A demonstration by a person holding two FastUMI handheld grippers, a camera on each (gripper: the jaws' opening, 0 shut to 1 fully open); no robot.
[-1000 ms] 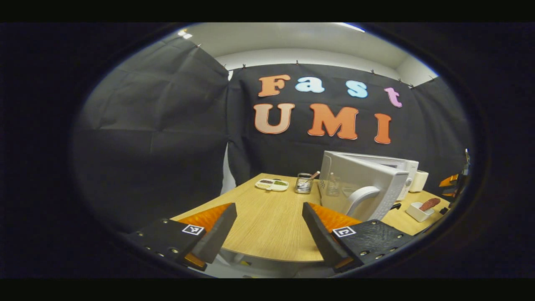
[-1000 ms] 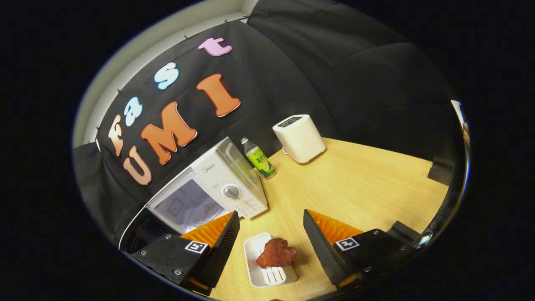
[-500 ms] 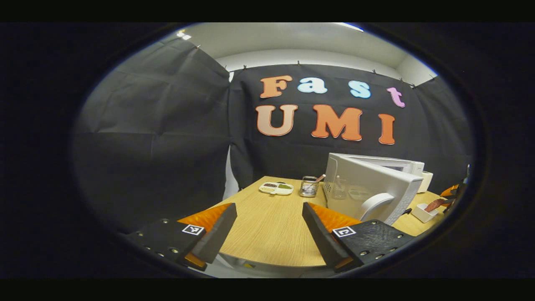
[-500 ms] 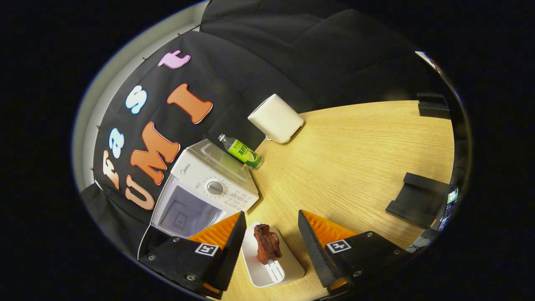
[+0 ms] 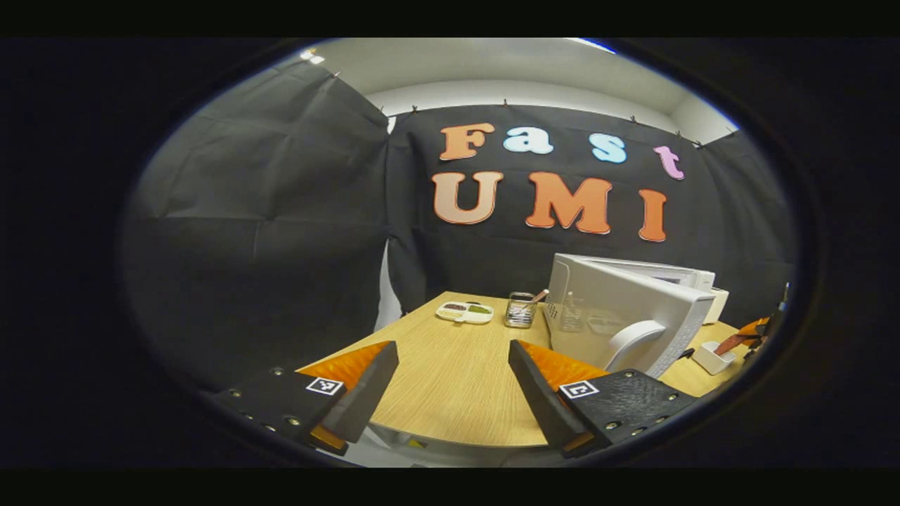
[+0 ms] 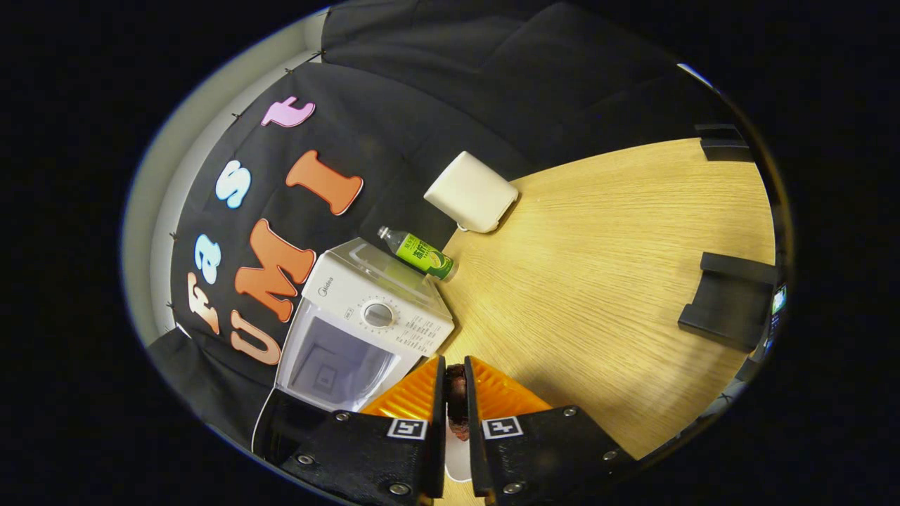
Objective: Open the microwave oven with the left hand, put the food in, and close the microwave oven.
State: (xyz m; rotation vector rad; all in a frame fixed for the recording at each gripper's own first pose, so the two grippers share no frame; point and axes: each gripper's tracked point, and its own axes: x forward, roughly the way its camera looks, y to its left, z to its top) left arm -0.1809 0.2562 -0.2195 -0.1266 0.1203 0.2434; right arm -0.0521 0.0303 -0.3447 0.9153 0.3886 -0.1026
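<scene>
We stood in a recording booth dressed as a kitchen: black cloth walls (image 5: 267, 232) pinned up beneath a plain white ceiling (image 5: 492, 67), around a wooden table (image 5: 450, 372). On its far side were a white microwave oven (image 6: 365, 323), a green bottle (image 6: 418, 253), a cream appliance (image 6: 471, 191) and a condiment dish (image 5: 465, 311).

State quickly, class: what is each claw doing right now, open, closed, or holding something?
Left claw: open, holding nothing, above the table.
Right claw: closed on the piece of meat.
</scene>
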